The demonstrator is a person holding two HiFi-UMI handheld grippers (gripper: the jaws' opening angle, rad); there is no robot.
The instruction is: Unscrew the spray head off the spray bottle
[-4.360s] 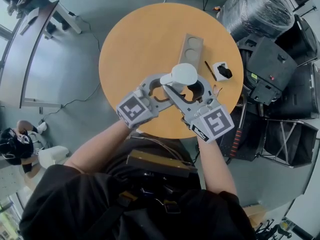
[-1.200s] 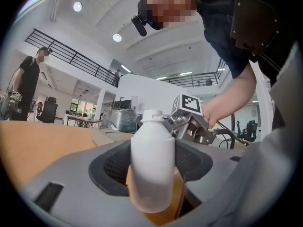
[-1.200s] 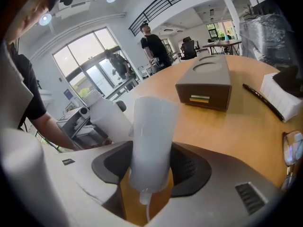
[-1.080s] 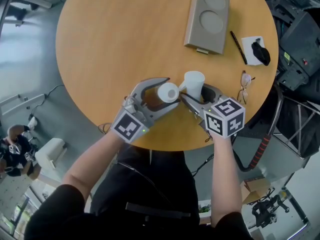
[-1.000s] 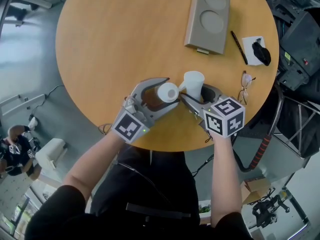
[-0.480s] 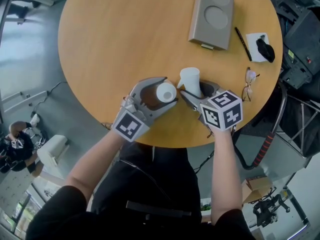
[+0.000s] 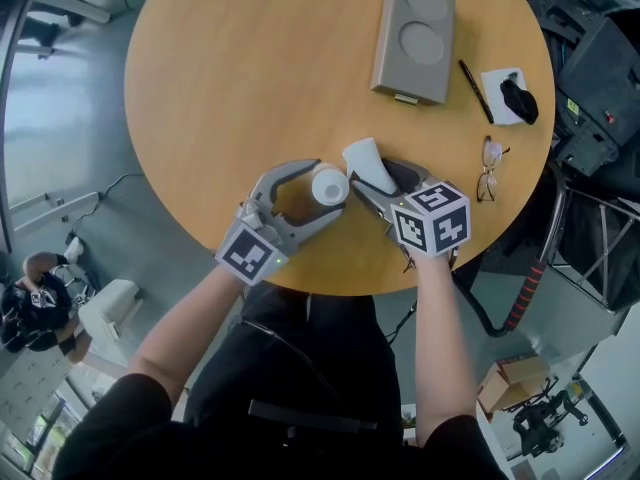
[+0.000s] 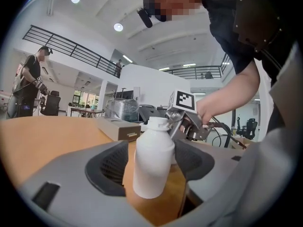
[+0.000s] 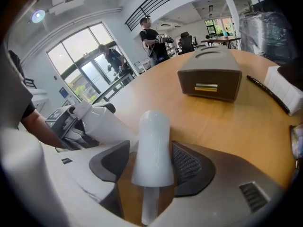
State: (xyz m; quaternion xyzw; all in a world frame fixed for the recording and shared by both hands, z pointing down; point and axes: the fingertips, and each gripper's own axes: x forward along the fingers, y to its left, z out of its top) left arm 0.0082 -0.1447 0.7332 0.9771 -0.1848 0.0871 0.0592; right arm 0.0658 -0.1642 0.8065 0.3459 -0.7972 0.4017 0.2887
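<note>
The white spray bottle (image 7: 329,185) stands headless on the round wooden table (image 7: 250,78), its open neck (image 8: 156,123) bare. My left gripper (image 7: 328,186) straddles it with its jaws opening; table shows between the bottle (image 8: 151,164) and one pad. The white spray head (image 7: 365,163), with its dip tube (image 9: 147,205) hanging out, is off the bottle and lies tilted between the jaws of my right gripper (image 7: 372,173). These jaws are opening too, and a sliver of table shows beside the spray head (image 9: 152,145). The two grippers sit side by side near the table's front edge.
A grey box (image 7: 413,36) with two round recesses lies at the back of the table. To its right are a black pen (image 7: 473,78), a white pad with a black object (image 7: 508,96) and glasses (image 7: 487,168). Black cases (image 7: 600,88) crowd the floor on the right.
The spray head has tipped over from upright and shifted a little left with the right gripper. Both grippers' jaws stand wider than before. The bottle has stayed put.
</note>
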